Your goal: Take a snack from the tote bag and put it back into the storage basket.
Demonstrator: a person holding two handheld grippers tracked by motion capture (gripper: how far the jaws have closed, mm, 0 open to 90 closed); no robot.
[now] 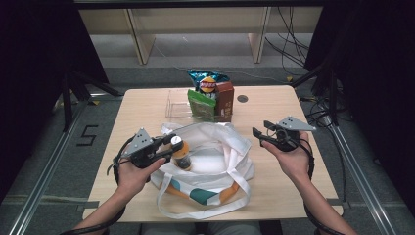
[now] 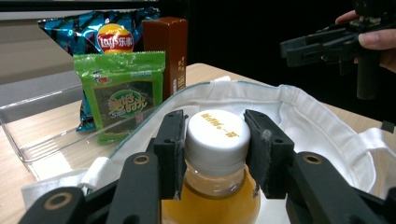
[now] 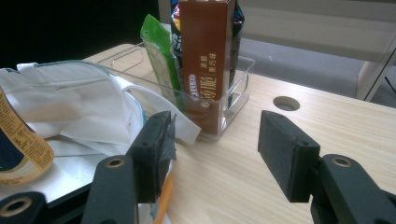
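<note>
A bottle of orange drink (image 1: 182,154) with a white cap (image 2: 217,136) hangs over the open mouth of a white tote bag (image 1: 215,147). My left gripper (image 1: 169,143) is shut on the bottle just under the cap, its jaws pressed on both sides (image 2: 215,149). My right gripper (image 1: 259,133) is open and holds nothing; it hovers above the table to the right of the bag. In the right gripper view the jaws stand wide apart (image 3: 215,154) over bare wood, with the bottle's label (image 3: 18,149) at the left edge.
A clear plastic bin (image 1: 178,105) behind the bag holds a blue chip bag (image 1: 208,81), a green seaweed packet (image 1: 200,104) and a brown box (image 1: 225,100). A round hole (image 1: 242,98) lies in the tabletop to its right. The tote's straps (image 1: 210,205) reach the front edge.
</note>
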